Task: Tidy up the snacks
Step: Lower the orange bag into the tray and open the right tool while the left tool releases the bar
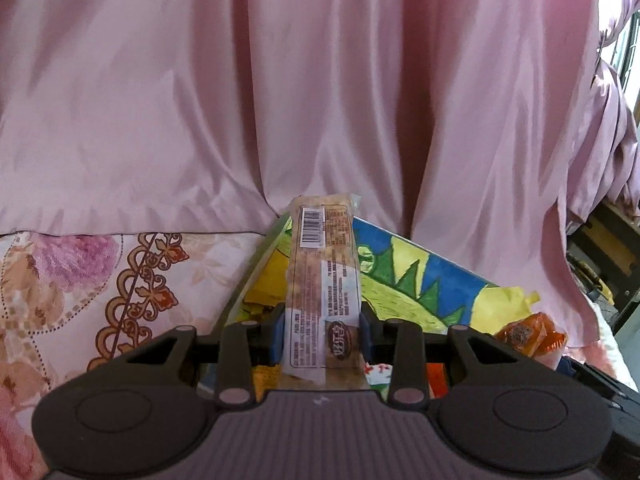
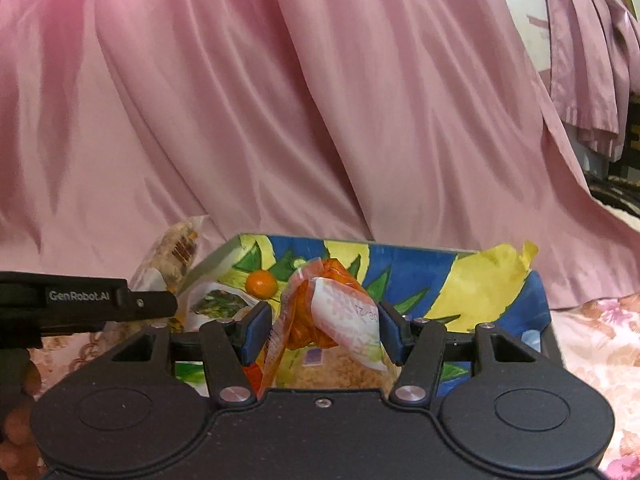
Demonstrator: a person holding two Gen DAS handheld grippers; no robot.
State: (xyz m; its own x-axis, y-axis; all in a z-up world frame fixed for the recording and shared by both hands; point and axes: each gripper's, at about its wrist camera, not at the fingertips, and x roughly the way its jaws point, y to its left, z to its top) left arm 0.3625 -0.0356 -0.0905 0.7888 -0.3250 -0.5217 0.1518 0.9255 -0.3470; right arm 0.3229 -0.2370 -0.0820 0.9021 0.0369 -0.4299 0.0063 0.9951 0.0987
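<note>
Both hand-held grippers are clamped on snacks above the painted blue-and-yellow box [image 2: 420, 272], left gripper [image 1: 322, 336] on a long clear-wrapped bar [image 1: 322, 280], right gripper [image 2: 320, 330] on a crumpled orange-and-white packet [image 2: 332, 308]; slick film could slip and land outside.

You've got a big pink satin curtain [image 1: 280, 92] hanging in folds across the whole far side. Under it there's a floral bedsheet [image 1: 72, 280], pink roses with a brown lacy border. Far right, you can spot a window [image 1: 628, 52].
</note>
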